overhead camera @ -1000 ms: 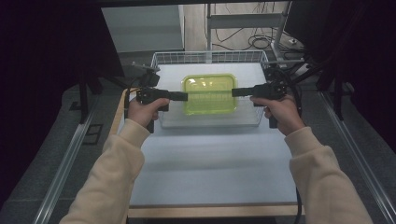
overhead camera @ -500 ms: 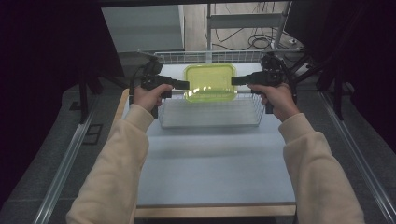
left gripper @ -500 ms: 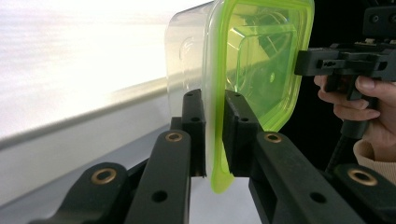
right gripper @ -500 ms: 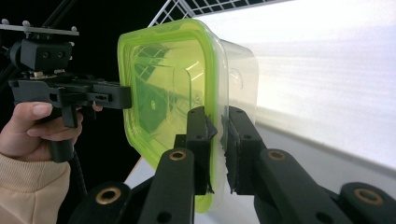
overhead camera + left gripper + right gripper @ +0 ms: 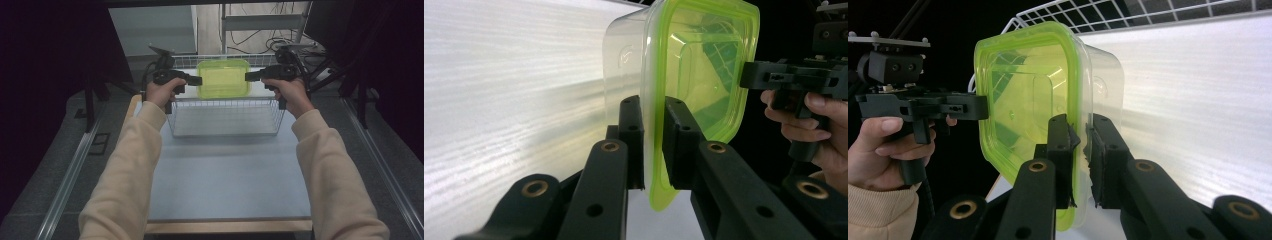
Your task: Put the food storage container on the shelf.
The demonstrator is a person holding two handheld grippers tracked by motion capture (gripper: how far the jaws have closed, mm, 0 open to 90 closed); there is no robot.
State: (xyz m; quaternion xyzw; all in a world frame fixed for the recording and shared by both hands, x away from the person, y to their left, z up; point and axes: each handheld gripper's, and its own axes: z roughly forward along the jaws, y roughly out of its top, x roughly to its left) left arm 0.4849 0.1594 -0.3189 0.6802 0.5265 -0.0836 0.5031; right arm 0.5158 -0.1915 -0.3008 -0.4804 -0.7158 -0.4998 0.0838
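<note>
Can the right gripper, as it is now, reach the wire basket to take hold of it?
Probably not yet. The right gripper is shut on the rim of the green-lidded container, as is the left gripper. The wire basket lies just below, unobstructed, but the fingers are occupied.

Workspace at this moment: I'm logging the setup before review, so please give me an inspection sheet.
Surface: pale blue-grey table top, bare in front of the basket.
Job's things: clear plastic container with a lime-green lid, held by its lid rim above the far part of the white wire basket.
Clutter: nothing seen.
Grippers: left gripper shut on the lid's rim at one side; right gripper shut on the rim at the opposite side.
Cables: dark cables on the floor beyond the table.
Surroundings: metal rails beside the table, dark drapes at both sides.
</note>
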